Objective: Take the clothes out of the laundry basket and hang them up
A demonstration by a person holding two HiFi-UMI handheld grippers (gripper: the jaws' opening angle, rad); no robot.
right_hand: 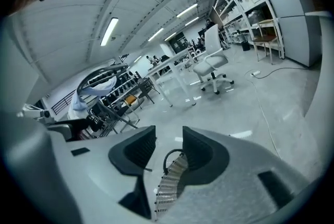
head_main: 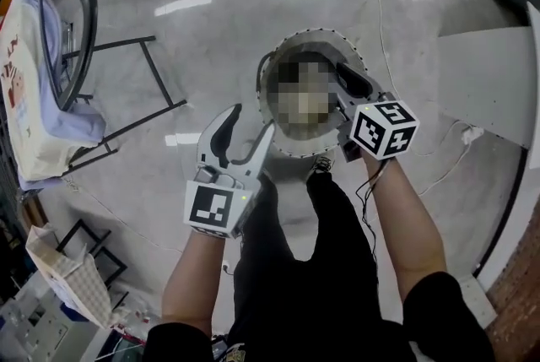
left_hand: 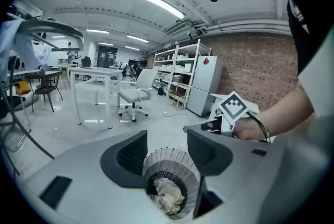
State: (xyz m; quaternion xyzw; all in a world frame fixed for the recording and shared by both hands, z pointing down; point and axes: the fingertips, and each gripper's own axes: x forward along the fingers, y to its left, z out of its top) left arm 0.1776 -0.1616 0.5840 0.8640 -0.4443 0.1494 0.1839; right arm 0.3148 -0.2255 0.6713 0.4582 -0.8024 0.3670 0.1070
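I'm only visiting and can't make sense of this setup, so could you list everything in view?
round perforated plastic laundry basket: one, pale grey, on the floor below both claws
crumpled cloth: one heap, cream, inside the basket
tubular metal drying rack: one, black, on the floor at the head view's left
draped garment: at least one, white and lavender, on the rack
swivel office chair: one, white, mid-room
long table: one, white, beside the chair
open shelving unit: one, white, by the brick wall
left claw: one, grey with black pads, open and empty, above the basket
right claw: one, same colours, open and empty, over the basket's rim
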